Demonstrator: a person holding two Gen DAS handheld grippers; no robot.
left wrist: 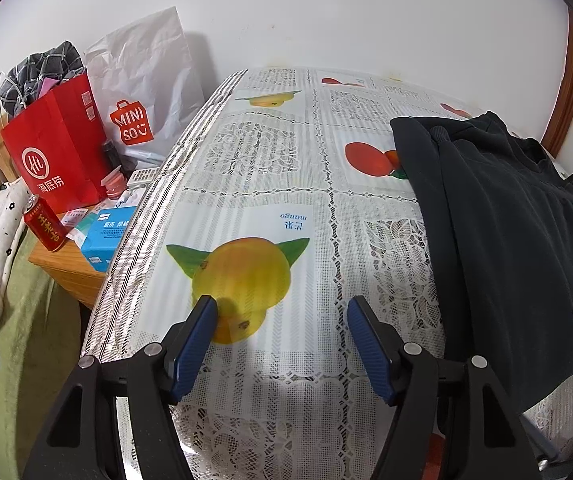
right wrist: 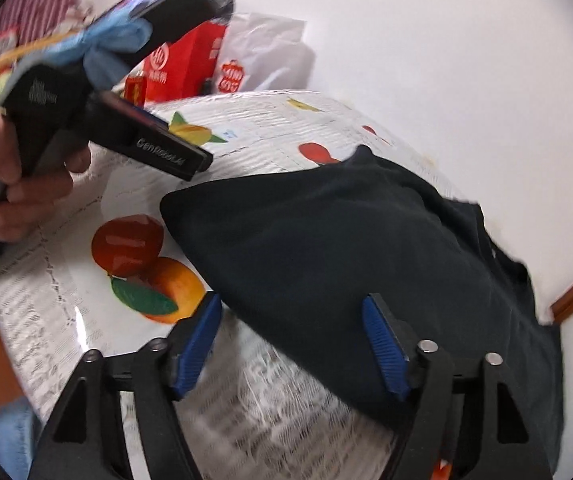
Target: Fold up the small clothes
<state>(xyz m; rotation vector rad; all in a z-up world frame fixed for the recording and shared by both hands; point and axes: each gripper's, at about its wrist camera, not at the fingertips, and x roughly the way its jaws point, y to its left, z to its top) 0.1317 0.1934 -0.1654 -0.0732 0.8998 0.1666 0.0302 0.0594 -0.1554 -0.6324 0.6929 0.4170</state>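
Your tabletop wears a lace-and-fruit plastic cloth against a white wall. Nearest, your left claw stands spread over the printed mango, pinching nothing. Your right claw is spread too, its pads off the dark garment lying between them, bunched toward the table's far right side. Farther left, a red bag stands.

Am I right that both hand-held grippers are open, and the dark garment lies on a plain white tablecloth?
Not quite: the tablecloth is not plain white but printed with fruit pictures and lace panels, as the left wrist view shows. The rest stands: the dark garment lies on it, and the left hand-held gripper and right hand-held gripper are open.
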